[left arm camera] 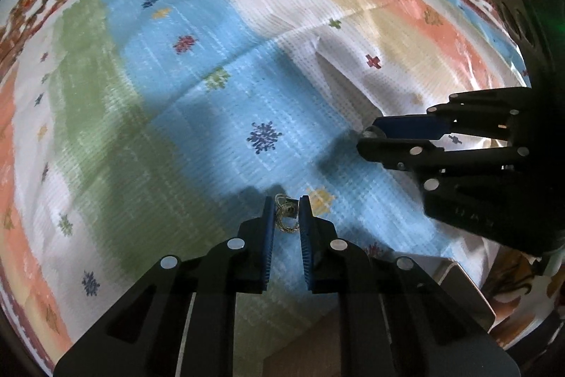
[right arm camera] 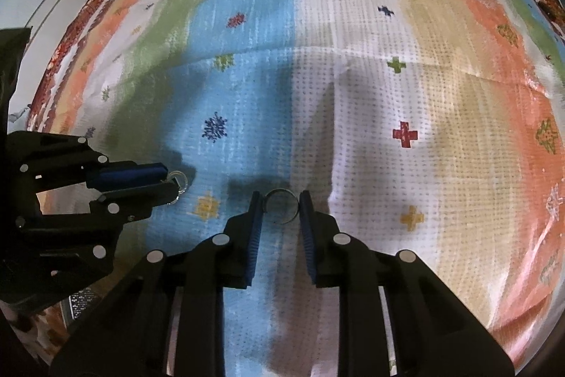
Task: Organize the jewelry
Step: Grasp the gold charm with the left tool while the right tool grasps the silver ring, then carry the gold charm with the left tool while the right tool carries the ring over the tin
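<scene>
Bottom centre of left wrist view: left claw (left arm camera: 286, 218) pinching small chain piece with clasp (left arm camera: 286, 216), tangle sitting right between pad tips, nothing to reach for.

Bottom centre of right wrist view: right claw (right arm camera: 280, 211) pinching silver ring (right arm camera: 280, 206), ring face-on, hoop spanning gap pad to pad.

Beyond, centre of both frames: striped tabletop cloth (right arm camera: 353, 76), blue band under both claws, creased.

Left claw at lower left of right view, right claw at mid right of left view: near, apart. No tray or box discernible; drop spot cannot be told.
</scene>
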Tool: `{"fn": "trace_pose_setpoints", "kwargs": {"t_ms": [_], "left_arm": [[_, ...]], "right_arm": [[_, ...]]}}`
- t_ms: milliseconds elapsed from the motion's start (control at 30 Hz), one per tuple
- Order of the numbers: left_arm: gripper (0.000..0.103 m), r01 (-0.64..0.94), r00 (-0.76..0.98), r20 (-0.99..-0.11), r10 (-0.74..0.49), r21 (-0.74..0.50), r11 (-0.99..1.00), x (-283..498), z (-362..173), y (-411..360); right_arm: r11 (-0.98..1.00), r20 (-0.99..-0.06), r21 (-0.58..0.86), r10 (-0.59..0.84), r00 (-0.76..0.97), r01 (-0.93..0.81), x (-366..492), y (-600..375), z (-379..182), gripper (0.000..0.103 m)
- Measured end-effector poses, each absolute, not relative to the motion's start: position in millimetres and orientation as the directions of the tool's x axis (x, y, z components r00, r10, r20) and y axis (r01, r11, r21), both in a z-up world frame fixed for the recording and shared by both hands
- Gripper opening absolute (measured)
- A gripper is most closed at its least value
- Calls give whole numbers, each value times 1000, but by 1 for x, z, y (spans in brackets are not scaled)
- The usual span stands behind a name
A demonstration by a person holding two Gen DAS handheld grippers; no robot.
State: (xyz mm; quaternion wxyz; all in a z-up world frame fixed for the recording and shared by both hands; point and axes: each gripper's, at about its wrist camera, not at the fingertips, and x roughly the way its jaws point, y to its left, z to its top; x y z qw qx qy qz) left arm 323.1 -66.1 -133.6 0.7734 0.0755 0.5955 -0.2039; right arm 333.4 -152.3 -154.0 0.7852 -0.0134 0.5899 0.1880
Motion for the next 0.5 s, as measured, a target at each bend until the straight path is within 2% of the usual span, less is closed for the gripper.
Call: {"fn": "trace_pose_setpoints", "kwargs": {"t_ms": [133,267,500], "left_arm": [[13,369,254,-939,-231,-126,921,314,-123,-52],[13,332,297,-919,-259,-155,930,303,-108,-40],[13,270,337,-898,-281,-194,943,285,-91,-32]], "right_arm": [[924,-918,199,293,268,-328,324,-150,-139,22],[916,-905,118,258,339,-383,311,-143,-125,22],[903,-871,130,301,388,-408,293,-140,-104,22]]}}
